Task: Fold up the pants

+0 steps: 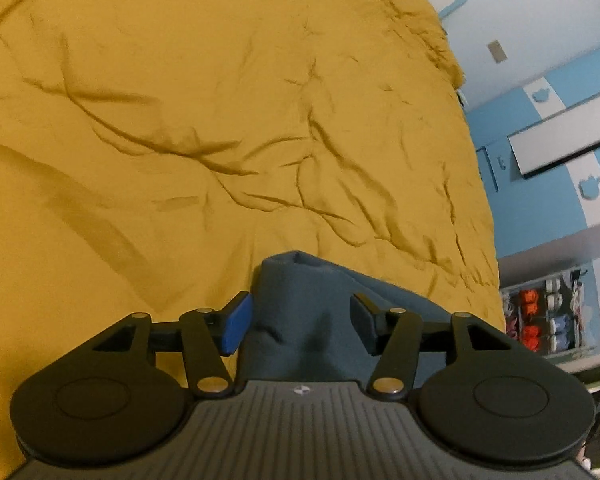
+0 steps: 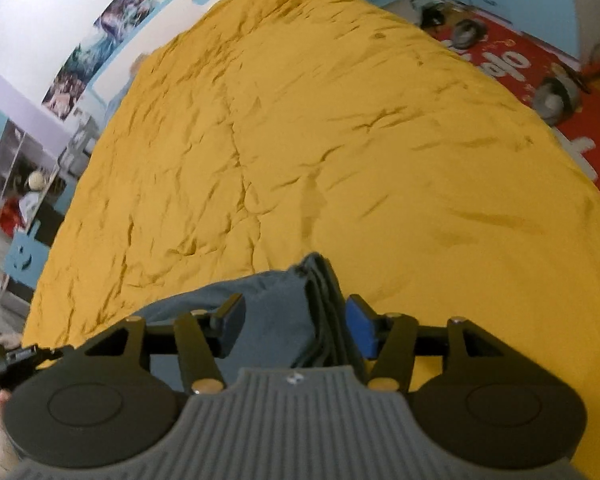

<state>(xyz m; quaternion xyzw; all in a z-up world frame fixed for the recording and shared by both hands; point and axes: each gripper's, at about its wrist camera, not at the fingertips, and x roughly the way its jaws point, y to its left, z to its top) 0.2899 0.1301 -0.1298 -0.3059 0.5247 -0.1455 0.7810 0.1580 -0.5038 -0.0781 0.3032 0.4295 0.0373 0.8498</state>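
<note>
Blue pants (image 1: 300,320) lie on a yellow bed (image 1: 220,120). Left claw (image 1: 300,328) and right claw (image 2: 296,328) each gape wide around the fabric, not gripping.

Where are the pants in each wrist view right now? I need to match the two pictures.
Left wrist: pants bottom centre, bunched between the left gripper fingers.
Right wrist: pants bottom centre, folded layers between the right gripper fingers.
Shared landmark: yellow bedspread beyond them.

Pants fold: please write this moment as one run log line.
left gripper: around pants, grip unclear | right gripper: around pants, grip unclear | surface: yellow bedcover | fold: not judged
</note>
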